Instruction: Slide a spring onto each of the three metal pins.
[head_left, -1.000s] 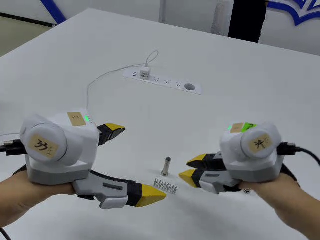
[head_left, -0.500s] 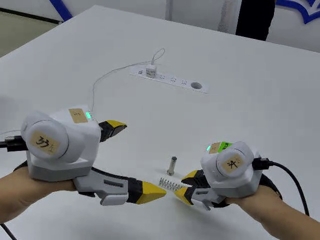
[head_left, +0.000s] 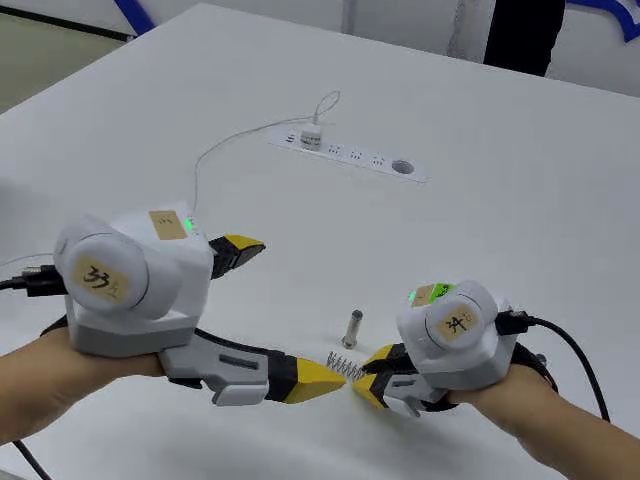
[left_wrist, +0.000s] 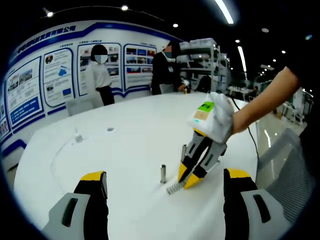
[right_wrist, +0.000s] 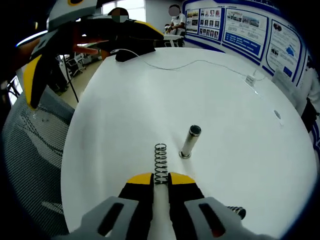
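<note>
While the spring (head_left: 343, 366) lies flat on the white table (head_left: 480, 200), the head view puts it just in front of one upright pin (head_left: 353, 328), which is bare. The right gripper (head_left: 370, 373) is low at the spring's right end, and the left gripper (head_left: 278, 313) sits to the left with its jaws spread wide, the lower tip close to the spring's other end. A power strip (head_left: 350, 158) with a cable lies well beyond them.

From the left gripper view, that gripper's own jaws stand far apart and hold nothing. The spring and the pin lie ahead between them, and the right gripper's yellow tips meet the spring at table level. A second small upright piece (left_wrist: 183, 152) just behind that gripper may be another pin, but I cannot tell.

Looking along the right gripper view, its jaws are drawn close together on the near end of the spring and seem to pinch it. The spring runs straight ahead on the table, with the pin just beside its far end.

As I judge it, no pin carries a spring yet, so the first spring is only now being picked up and all three pins are left to do.
</note>
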